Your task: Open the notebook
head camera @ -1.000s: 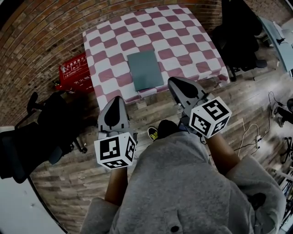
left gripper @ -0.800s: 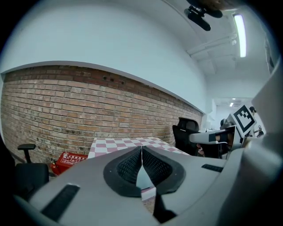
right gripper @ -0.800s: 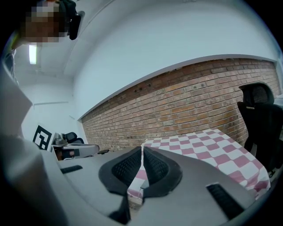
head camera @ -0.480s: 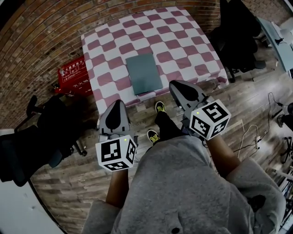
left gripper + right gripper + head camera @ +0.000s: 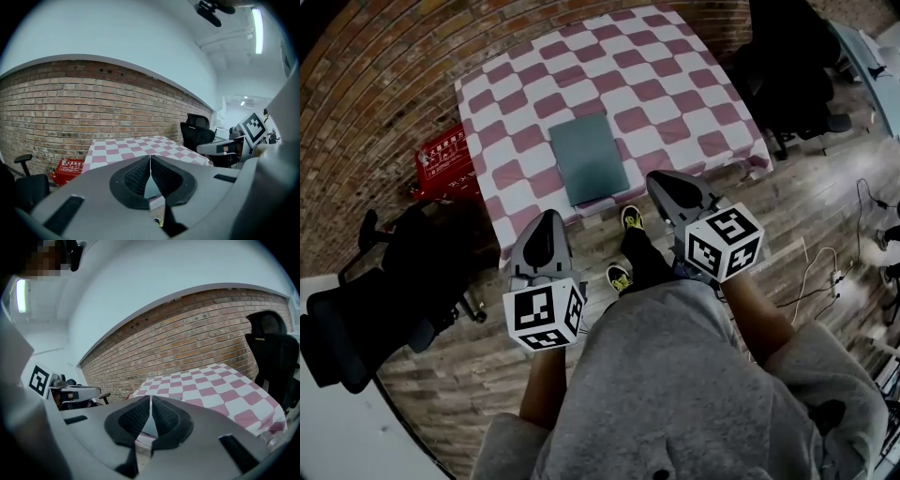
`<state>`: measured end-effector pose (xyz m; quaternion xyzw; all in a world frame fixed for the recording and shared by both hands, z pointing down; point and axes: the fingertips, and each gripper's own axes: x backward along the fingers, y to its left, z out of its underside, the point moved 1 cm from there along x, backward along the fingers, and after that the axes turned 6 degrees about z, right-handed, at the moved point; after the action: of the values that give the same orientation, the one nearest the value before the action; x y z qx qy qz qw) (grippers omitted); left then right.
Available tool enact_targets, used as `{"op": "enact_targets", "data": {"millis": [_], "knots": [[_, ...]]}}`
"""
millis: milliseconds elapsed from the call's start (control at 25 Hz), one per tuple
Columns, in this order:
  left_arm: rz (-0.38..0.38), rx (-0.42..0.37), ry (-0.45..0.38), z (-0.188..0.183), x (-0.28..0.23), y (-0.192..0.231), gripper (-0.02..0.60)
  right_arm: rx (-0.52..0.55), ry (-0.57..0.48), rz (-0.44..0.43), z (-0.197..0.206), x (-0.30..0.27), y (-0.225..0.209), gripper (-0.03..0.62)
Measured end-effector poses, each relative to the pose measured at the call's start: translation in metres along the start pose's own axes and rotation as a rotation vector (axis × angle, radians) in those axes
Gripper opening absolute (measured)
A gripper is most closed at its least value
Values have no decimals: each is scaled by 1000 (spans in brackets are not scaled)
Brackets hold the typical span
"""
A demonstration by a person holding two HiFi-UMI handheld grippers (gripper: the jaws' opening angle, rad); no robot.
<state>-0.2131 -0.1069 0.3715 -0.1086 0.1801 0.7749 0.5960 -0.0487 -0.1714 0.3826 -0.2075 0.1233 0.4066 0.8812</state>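
A closed grey-green notebook (image 5: pixel 588 157) lies flat near the front edge of a table with a red-and-white checked cloth (image 5: pixel 511 103). My left gripper (image 5: pixel 548 217) hangs over the floor just short of the table's front left corner, jaws shut with nothing held. My right gripper (image 5: pixel 661 178) is at the table's front edge, right of the notebook, also shut and empty. In the left gripper view the pads (image 5: pixel 140 176) meet in a thin line, with the cloth (image 5: pixel 136 147) beyond. The right gripper view shows its pads (image 5: pixel 161 418) closed the same way, facing the cloth (image 5: pixel 211 385).
A red box (image 5: pixel 442 159) sits on the floor left of the table by the brick wall (image 5: pixel 384 66). Black office chairs stand at the far right (image 5: pixel 787 66) and near left (image 5: pixel 356 319). Cables (image 5: pixel 825 272) trail across the wooden floor. The person's yellow-trimmed shoes (image 5: pixel 630 217) are near the table.
The person has stepped a foot toward the table. Both grippers have sunk a little and edged closer to the table's front edge, shut throughout. The notebook has not moved.
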Motion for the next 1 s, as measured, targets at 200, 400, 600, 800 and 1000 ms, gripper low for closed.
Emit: {"op": "enact_targets", "data": {"millis": [200,400,600,800,1000], "knots": [[-4,-18,38,3,-23,-3,14,-58,35,-2,12,-15,-20,35],[-15,-12,78,10,-43,2,14,-94,84,-15,22,-33,-34,37],[-23,-13,131,25,-63,8,14,-120,125,-27,34,-49,-41,37],[33,-97,256,56,-93,5,16,-135,151,-21,40,-61,-52,37],[160,-263,412,95,-130,-15,188,-150,151,-7,38,-70,-69,37]]}}
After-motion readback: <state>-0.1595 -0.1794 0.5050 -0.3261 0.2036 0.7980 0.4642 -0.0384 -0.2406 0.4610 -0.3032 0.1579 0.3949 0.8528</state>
